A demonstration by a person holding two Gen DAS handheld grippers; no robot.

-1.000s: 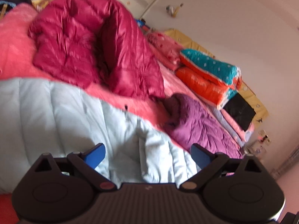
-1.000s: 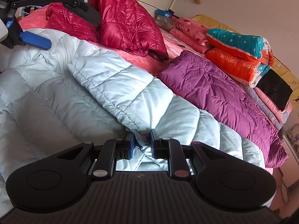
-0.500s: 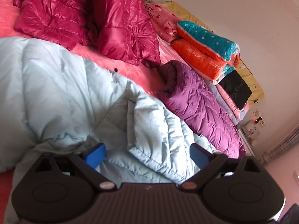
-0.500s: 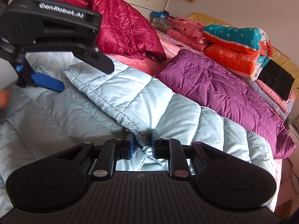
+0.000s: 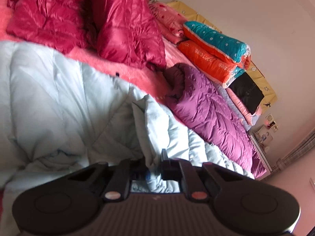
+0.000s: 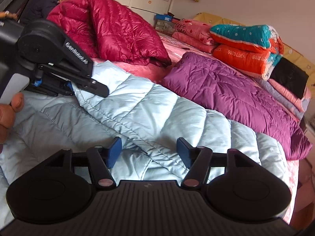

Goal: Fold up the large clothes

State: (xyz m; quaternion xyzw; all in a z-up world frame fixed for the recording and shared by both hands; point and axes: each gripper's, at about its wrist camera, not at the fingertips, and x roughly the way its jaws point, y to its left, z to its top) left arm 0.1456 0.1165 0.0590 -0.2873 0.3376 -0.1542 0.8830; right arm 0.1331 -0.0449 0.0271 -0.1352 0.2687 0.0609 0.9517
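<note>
Pale blue coat (image 6: 137,114) lies spread across the near part of the pink bed (image 5: 126,68), with a purple coat (image 6: 236,98) beside it and a crimson coat (image 6: 110,31) behind, both apart from it. Left gripper (image 6: 78,86) is clamped tight on a fold of the blue coat at its upper left edge. Right gripper (image 6: 148,153) is opening, jaws wide, with the coat's stitched edge lying between its blue pads (image 6: 114,151) untouched.
</note>
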